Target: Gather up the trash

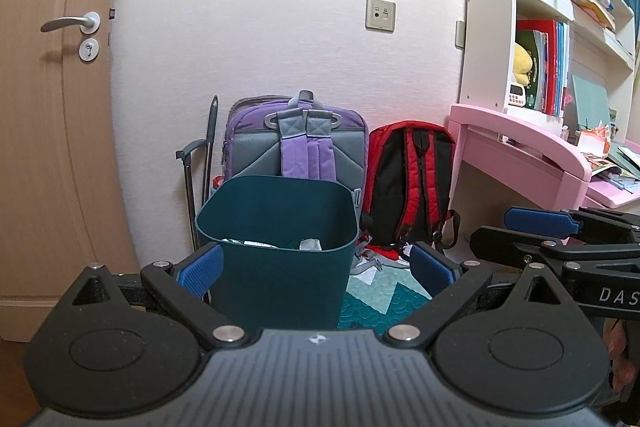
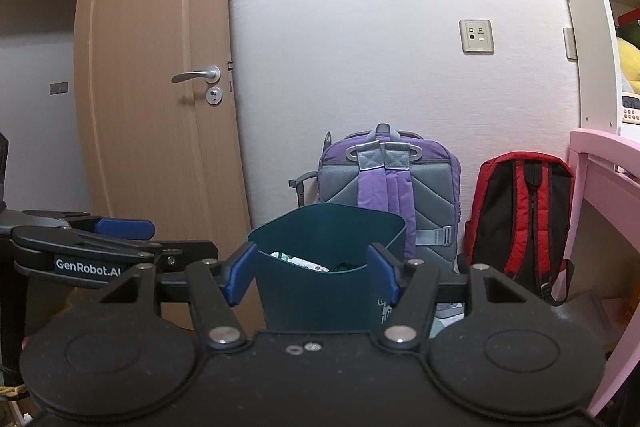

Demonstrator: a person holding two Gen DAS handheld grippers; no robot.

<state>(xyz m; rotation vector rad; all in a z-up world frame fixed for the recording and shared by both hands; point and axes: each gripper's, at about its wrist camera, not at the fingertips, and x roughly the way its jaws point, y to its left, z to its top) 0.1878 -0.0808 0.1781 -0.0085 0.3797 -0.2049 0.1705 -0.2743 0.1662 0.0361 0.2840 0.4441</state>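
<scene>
A: Writing visible?
B: "GenRobot.AI" on the left tool (image 2: 124, 227); "DAS", cut off, on the right tool (image 1: 540, 223).
A: Tool states?
B: Both spread wide, empty, level with the bin's rim.
A: Trash?
B: Crumpled paper (image 1: 310, 244) inside the teal bin (image 1: 280, 251), before the purple backpack (image 1: 296, 143); contents mostly hidden.

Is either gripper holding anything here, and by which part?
Nothing is held. The left gripper and right gripper are both open and empty, facing the bin.
</scene>
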